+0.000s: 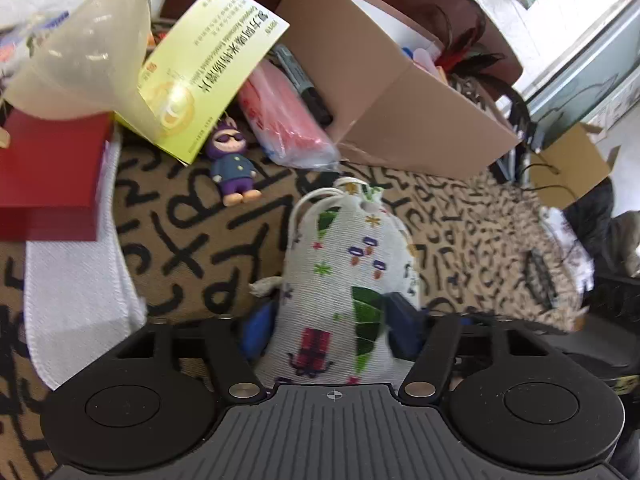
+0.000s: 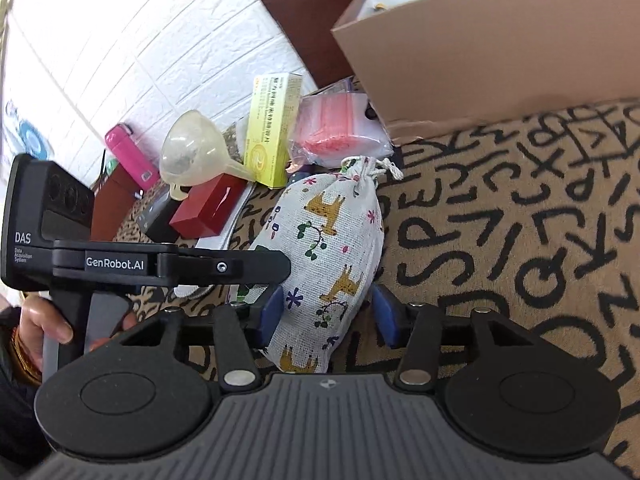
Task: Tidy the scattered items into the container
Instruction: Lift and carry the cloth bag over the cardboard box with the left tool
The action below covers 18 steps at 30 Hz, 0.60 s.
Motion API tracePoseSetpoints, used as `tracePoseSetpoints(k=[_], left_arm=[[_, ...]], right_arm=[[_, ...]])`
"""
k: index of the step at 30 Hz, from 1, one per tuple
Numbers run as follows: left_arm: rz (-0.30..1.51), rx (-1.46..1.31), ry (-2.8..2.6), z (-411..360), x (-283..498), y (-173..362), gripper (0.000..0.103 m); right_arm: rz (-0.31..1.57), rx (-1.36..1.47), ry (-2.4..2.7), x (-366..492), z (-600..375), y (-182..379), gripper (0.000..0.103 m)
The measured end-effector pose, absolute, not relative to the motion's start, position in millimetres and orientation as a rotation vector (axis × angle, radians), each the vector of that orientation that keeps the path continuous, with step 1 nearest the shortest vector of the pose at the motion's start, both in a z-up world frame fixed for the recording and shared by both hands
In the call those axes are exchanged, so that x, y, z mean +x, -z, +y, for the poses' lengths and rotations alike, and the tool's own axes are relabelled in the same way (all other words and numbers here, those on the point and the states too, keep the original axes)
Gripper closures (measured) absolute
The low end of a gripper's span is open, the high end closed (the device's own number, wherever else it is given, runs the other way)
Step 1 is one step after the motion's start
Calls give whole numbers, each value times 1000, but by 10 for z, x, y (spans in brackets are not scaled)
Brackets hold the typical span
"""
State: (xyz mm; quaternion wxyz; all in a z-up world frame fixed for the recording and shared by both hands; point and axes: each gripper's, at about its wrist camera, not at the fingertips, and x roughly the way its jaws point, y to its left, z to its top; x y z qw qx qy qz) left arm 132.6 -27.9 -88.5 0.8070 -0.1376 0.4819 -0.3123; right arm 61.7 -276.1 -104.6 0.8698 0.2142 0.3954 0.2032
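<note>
Left wrist: left tongs [image 1: 334, 324] pinch pouch [image 1: 340, 280] for box [image 1: 400, 92] | right tongs [image 2: 328, 312] wide, straddling pouch, assisting

Readable print we find

We read "GenRobot.AI" and "DAS Data Acquisition System" on the left gripper [image 2: 256, 268]; "20" on the yellow box [image 1: 200, 68].

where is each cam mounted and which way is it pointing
Left wrist: sits on the left gripper, looking forward along its blue fingers at the drawstring pouch pinched between them, with the cardboard box beyond; only the gripper's own body shows.
Right wrist: sits on the right gripper, facing the same pouch from another side, jaws open around it; the left gripper's handle and the person's hand show at left.
Shared: pouch, box, funnel, yellow carton, red box, lettered cloth.
</note>
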Motion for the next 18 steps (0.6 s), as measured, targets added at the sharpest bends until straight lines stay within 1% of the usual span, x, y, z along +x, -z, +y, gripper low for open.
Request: tracePoseSetpoints(k=[2,3,6,9,14,18], left_arm=[[1021,-272,666,-313,1300,869,37],[1016,-262,665,-339,1276,859,40],[992,-223,657,-409,1183,784,42],[954,-178,655,-498,1071,670,45],[890,-236,679,-557,999,448,45],[791,-265,700,-681,1015,140,45]], right_arm=[[823,486,-438,596,-2780,1063,60],[819,489,-435,577,-2778,1060,64],[801,479,-430,508,-2767,1013,74],[784,443,-419,438,-2751,915,76],[706,395,-396,331,-2851,646,76],[609,321,-377,328,-2938,309,76]])
